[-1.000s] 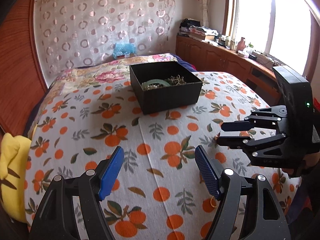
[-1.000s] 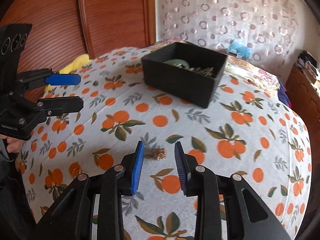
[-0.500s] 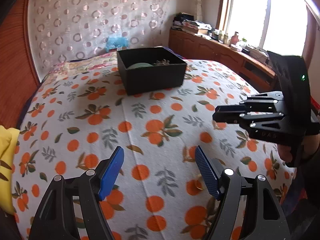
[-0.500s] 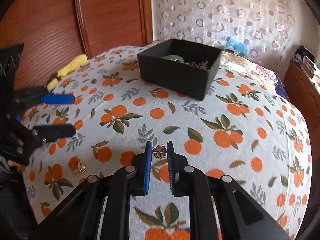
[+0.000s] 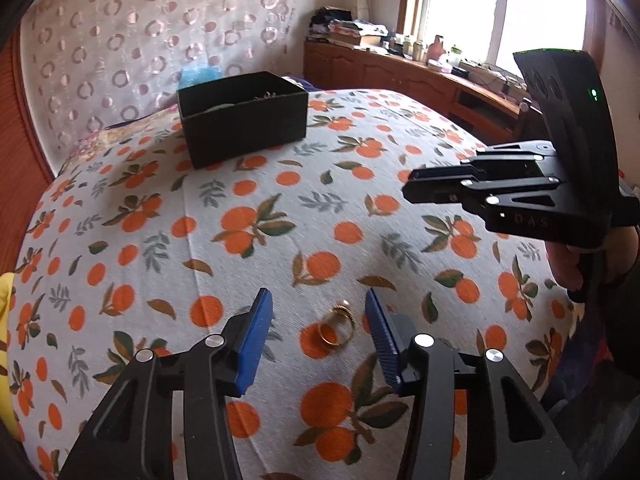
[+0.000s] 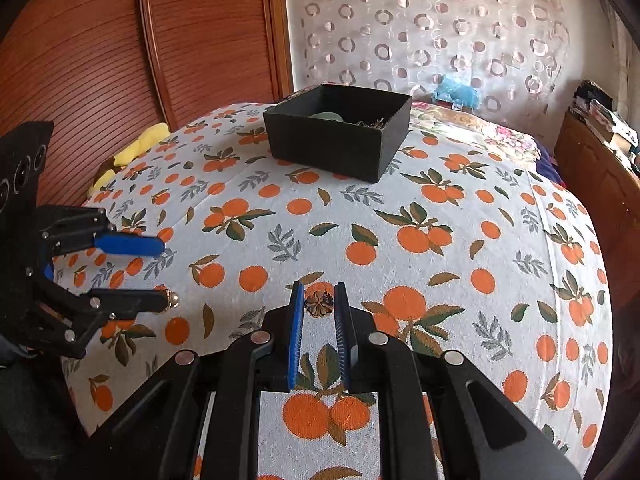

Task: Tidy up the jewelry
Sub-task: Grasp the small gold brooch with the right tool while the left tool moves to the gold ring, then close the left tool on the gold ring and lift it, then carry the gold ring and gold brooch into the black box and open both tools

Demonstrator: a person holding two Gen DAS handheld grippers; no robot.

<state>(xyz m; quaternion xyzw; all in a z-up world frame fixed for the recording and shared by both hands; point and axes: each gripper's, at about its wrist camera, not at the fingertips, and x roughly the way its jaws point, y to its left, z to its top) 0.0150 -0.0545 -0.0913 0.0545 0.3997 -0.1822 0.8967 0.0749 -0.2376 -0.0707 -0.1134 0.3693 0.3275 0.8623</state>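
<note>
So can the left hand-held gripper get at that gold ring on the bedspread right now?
Probably yes. The gold ring lies flat on the bedspread between the closing jaws of the left hand-held gripper, with nothing in between; the pads have not touched it yet.

An orange-print bed (image 5: 280, 216) carries a black box (image 5: 244, 120); gold rings (image 5: 336, 326) lie nearer.

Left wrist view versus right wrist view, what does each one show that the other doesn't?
Only the left wrist view shows the gold ring with a pearl lying whole between the closing left claw, plus the bright window. Only the right wrist view shows the small bronze flower-shaped earring pinched in the right claw. Both show the open black box on the orange-print bedspread.
</note>
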